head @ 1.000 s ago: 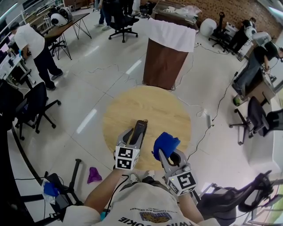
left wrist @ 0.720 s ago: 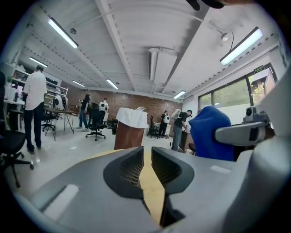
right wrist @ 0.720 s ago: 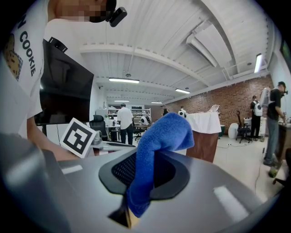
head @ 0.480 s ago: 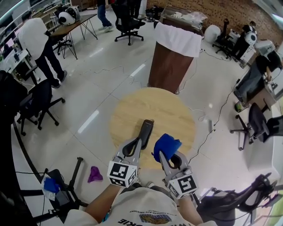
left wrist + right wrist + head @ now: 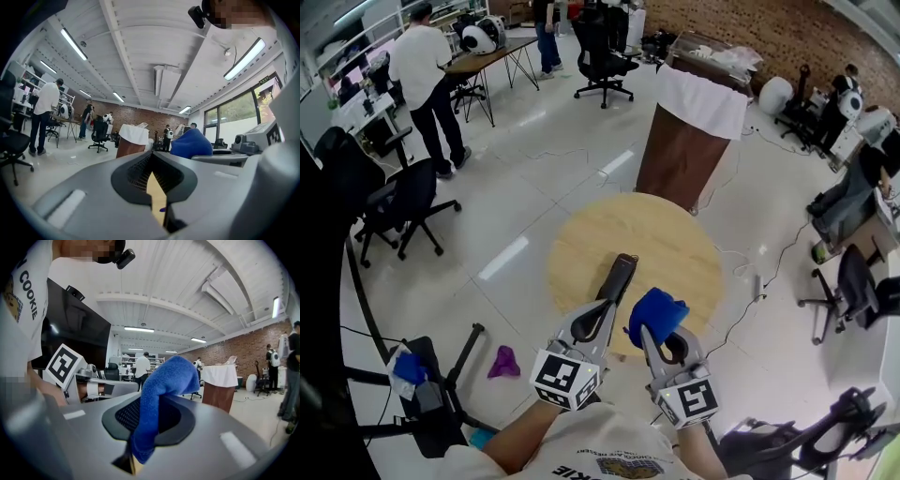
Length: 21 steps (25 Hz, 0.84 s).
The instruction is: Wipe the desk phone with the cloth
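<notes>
A slim dark phone handset point(image 5: 619, 276) lies on the round wooden table point(image 5: 675, 246). My left gripper point(image 5: 602, 309) hovers over the handset's near end with its jaws shut and nothing between them. In the left gripper view the shut left gripper point(image 5: 152, 159) shows only a sliver of tabletop below the pads. My right gripper point(image 5: 650, 333) is just to the right, shut on a blue cloth point(image 5: 657, 313) that bunches up above its fingers. The cloth point(image 5: 164, 380) drapes down between the jaws of the right gripper point(image 5: 149, 401). It also shows as a blue lump point(image 5: 191, 143) in the left gripper view.
A brown lectern with a white cover point(image 5: 692, 131) stands just beyond the table. A person point(image 5: 427, 80) stands by a desk at far left, with office chairs point(image 5: 398, 202) nearby. A purple rag point(image 5: 502, 361) and a cable point(image 5: 755, 281) lie on the floor.
The left gripper's jaws, open around the handset's near end a second ago, have shut and the gripper has lifted back toward me. The handset stays on the table. The right gripper shifted slightly.
</notes>
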Available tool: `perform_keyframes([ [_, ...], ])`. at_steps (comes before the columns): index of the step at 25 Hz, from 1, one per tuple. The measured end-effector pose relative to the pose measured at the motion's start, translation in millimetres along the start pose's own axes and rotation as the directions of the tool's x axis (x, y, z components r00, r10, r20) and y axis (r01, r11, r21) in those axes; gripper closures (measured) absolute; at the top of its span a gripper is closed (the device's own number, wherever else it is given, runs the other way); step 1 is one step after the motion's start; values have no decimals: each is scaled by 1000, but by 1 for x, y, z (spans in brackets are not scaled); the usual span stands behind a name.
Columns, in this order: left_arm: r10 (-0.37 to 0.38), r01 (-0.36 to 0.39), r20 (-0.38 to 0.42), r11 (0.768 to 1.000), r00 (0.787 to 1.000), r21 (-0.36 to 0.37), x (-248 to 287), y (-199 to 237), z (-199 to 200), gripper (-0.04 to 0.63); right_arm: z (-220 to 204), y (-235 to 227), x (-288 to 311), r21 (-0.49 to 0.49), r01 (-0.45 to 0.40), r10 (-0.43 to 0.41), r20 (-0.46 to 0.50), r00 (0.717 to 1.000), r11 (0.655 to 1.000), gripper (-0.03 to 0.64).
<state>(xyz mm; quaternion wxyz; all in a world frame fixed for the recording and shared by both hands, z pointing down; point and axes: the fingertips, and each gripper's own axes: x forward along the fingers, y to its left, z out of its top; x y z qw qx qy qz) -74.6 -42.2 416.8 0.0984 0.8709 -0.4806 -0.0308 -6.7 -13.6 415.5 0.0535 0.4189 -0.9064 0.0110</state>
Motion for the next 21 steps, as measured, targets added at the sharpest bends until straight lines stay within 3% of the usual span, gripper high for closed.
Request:
perform_keyframes([
  [6,-8,8,7,999,1000,-49,-13,-23,-5,594,1,4,-20,-7,-14,14,6,1000,1000,557],
  [21,20,-21,-15,1000,1000,-10,-32,-50,-12,594,-5,12,-47,6,-31,31,9,999,999,557],
])
